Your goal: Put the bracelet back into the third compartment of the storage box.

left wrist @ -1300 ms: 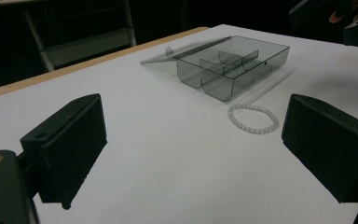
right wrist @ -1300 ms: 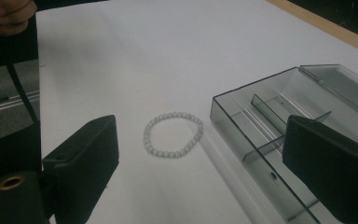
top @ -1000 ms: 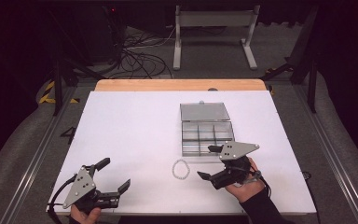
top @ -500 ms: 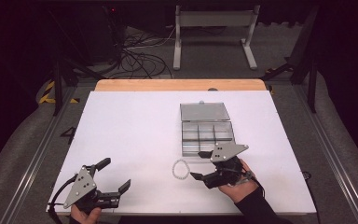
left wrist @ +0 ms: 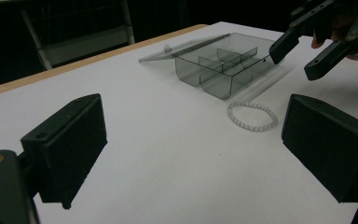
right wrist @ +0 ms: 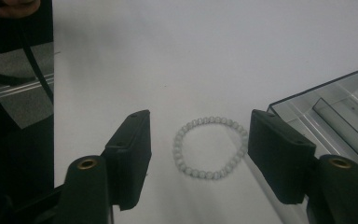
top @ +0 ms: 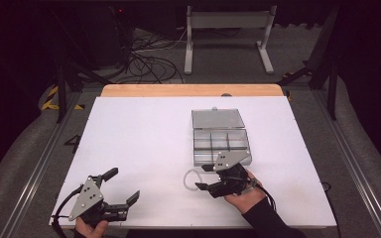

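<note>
- Right gripper (right wrist: 198, 154): jaws partly apart, just been closing, straddling the bead bracelet (right wrist: 210, 147) without touching it.
- Bead bracelet: flat on white table (top: 139, 139), just beside clear compartment box (top: 222, 139).
- Left gripper (top: 120, 187): jaws wide, empty, near table's front edge.

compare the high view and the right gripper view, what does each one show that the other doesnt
High view alone: the left tool held near the table's near left corner, the box's open lid, the wooden strip along the far edge and cables on the floor. Right gripper view alone: the separate beads of the bracelet, which lies flat between that tool's jaws, untouched. Both: the white table, the bracelet, the clear compartment box and the right tool.
</note>
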Motion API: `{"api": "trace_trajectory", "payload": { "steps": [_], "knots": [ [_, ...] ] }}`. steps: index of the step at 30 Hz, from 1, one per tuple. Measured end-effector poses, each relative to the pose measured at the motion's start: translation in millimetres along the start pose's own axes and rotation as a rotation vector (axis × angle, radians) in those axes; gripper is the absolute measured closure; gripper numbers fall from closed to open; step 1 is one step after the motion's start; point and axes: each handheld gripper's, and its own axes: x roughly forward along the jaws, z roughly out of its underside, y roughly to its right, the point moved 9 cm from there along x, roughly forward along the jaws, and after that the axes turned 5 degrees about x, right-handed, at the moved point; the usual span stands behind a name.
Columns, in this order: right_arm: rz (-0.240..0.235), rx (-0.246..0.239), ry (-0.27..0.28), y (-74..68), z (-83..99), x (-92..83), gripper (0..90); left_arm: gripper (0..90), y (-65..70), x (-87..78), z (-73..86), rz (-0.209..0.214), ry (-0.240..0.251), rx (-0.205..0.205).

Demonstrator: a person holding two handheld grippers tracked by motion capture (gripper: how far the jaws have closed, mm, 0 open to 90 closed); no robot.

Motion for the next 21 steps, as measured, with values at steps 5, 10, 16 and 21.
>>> {"api": "trace_trajectory", "payload": {
  "steps": [5,10,16,21],
  "knots": [
    [0.004,-0.009,-0.028,0.0,2.7,8.8,45.1,7.2,0.7,-0.3,0.2,0.001,-0.003,-0.003],
    [-0.011,0.004,-0.052,-1.1,5.4,17.1,47.3,7.2,0.6,0.8,0.8,0.006,-0.008,0.003],
    [-0.02,0.0,-0.088,-2.2,10.0,27.9,49.5,7.2,0.9,0.9,1.1,0.008,-0.009,0.0],
    [-0.032,-0.003,-0.118,-3.8,13.7,37.8,53.0,7.2,-0.3,0.5,0.4,0.001,-0.004,0.01]
  ]
}}
